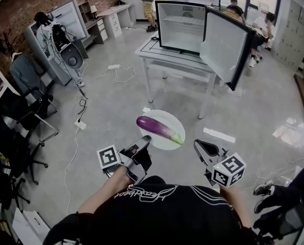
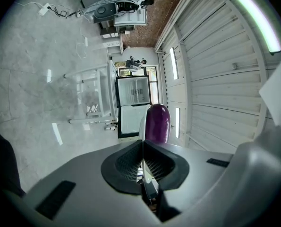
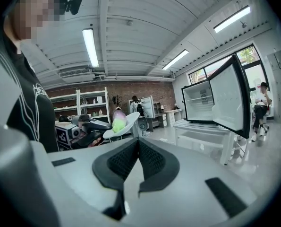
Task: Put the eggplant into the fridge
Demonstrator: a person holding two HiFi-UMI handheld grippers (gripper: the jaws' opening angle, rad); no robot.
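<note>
The eggplant (image 1: 159, 128) lies on a white plate (image 1: 168, 117) that is held up in the air over the grey floor (image 1: 111, 111), in front of the person's chest. It is purple, stretched slantwise across the plate, with its pale green stem end toward the lower right in the head view and reaching the plate's edge. The left gripper (image 1: 145, 138) holds the plate by its near left rim: in the left gripper view its jaws are closed on the thin white edge, with the eggplant's rounded purple end rising just beyond them. The right gripper (image 1: 199, 146) hangs just to the right of the plate, apart from it, and in the right gripper view its jaws are pressed together with nothing between them. That view also looks sideways at the plate, which sits tilted with the eggplant on top. The fridge (image 1: 181, 27) stands on a white table (image 1: 174, 60) ahead of the person, well apart from the plate. Its door (image 1: 224, 46) is swung wide open to the right, showing a white inside. White cables (image 1: 103, 75) trail across the floor at the left, near dark office chairs (image 1: 26, 121) and a brick wall (image 1: 34, 1). Several people (image 1: 233, 8) are in the background behind and beside the fridge.
</note>
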